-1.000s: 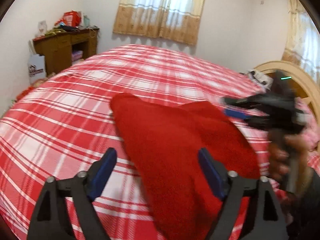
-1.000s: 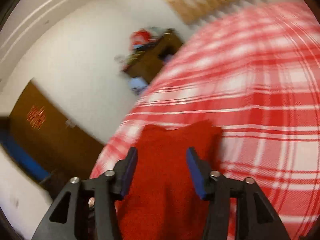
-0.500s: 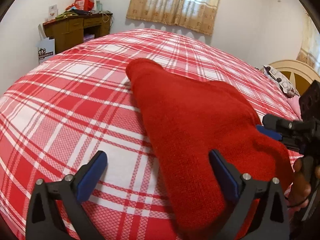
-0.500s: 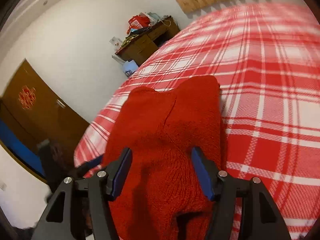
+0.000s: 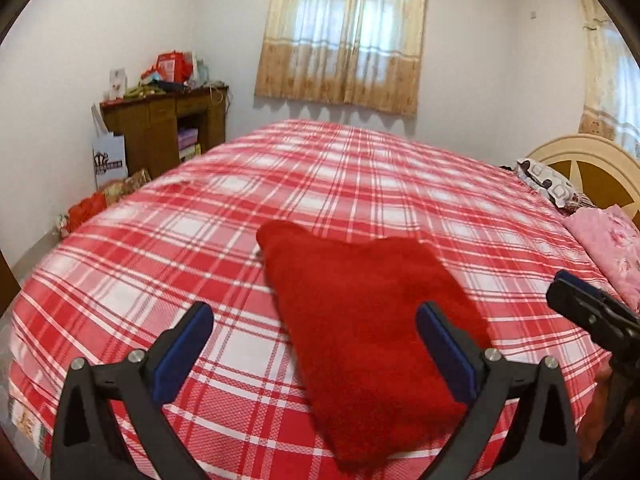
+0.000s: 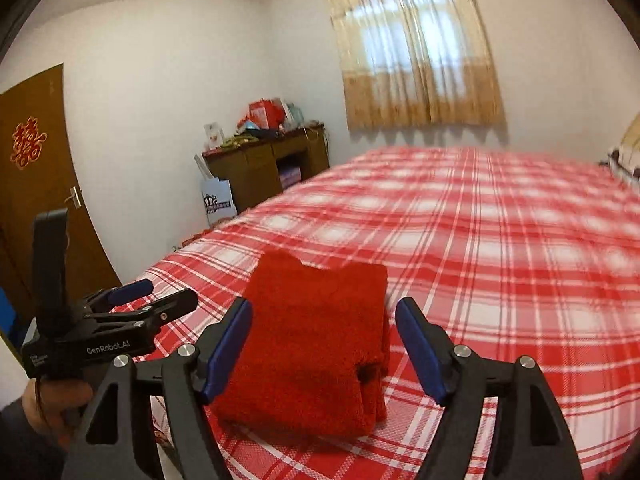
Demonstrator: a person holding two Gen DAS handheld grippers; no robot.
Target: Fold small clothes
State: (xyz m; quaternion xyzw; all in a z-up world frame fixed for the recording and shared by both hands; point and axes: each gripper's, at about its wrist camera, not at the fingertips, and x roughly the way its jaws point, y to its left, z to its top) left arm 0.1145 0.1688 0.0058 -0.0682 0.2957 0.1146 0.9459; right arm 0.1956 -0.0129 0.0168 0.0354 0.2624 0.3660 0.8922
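Note:
A red knit garment [image 5: 360,312] lies folded into a compact stack on the red-and-white plaid bed [image 5: 360,184], near its front edge. It also shows in the right wrist view [image 6: 316,340]. My left gripper [image 5: 314,344] is open and empty, held above and just short of the garment. My right gripper [image 6: 324,344] is open and empty, with the folded stack seen between its fingers but apart from them. The left gripper also appears at the left of the right wrist view [image 6: 160,300], and the right gripper at the right edge of the left wrist view [image 5: 592,312].
A wooden desk [image 5: 168,128] with clutter stands by the far left wall, a paper bag [image 5: 109,160] beside it. A headboard [image 5: 592,172], a patterned pillow [image 5: 548,184] and pink bedding [image 5: 612,248] lie at the right. A brown door [image 6: 36,184] is at the left.
Both grippers have pulled back and lifted away from the garment, which now lies further off on the bed. The right gripper has turned level.

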